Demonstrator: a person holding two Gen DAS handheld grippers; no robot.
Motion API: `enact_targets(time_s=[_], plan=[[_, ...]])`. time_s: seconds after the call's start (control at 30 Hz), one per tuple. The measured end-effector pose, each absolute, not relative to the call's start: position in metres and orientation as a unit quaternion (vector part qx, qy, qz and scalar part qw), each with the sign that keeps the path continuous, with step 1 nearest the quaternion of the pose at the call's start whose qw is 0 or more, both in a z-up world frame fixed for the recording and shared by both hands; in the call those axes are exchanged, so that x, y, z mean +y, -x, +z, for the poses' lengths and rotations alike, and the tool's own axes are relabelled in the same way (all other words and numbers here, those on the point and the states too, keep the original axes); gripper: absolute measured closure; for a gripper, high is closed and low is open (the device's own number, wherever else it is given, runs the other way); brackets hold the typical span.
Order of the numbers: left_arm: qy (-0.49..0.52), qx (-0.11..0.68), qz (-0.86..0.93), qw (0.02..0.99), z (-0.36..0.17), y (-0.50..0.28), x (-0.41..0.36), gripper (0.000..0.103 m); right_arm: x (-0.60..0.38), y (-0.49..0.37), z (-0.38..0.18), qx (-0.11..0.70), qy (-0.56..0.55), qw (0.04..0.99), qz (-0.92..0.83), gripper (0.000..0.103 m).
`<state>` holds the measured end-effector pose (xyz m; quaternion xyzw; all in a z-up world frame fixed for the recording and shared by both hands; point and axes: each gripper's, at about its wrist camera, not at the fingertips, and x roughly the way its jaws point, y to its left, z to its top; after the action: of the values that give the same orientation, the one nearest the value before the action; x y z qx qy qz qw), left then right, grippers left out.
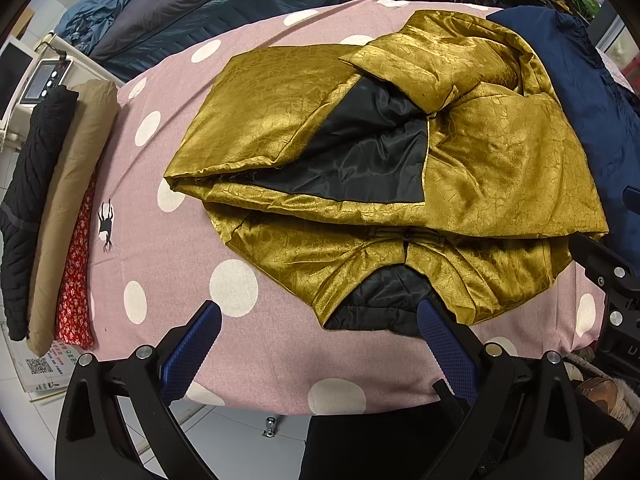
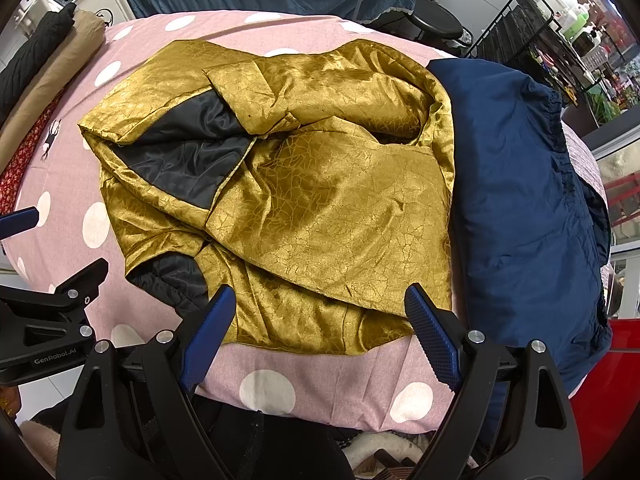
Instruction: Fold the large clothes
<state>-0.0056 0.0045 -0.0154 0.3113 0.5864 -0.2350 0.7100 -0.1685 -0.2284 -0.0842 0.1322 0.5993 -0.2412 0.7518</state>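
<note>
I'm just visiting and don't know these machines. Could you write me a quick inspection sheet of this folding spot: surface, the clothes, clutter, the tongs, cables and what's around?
Surface: pink cloth with white dots covers the table.
Job's things: gold jacket lies partly folded in the middle, its black lining showing; a navy garment lies beside it, touching its edge.
Clutter: black, tan and red folded clothes lie in a row at the far left edge.
Tongs: left tongs and right tongs are both open above the jacket's near hem, holding nothing.
Cables: nothing seen.
Surroundings: white machine with a screen, black stool, black wire rack, grey-blue bedding behind.
</note>
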Motion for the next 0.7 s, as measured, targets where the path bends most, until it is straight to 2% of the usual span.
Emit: enact_targets(time_s=[0.7], plan=[[-0.312, 0.595, -0.241, 0.7, -0.0225, 0.007, 0.0025, 0.007, -0.23, 0.1673, -0.0865, 0.604, -0.135, 0.748, -0.239, 0.018]])
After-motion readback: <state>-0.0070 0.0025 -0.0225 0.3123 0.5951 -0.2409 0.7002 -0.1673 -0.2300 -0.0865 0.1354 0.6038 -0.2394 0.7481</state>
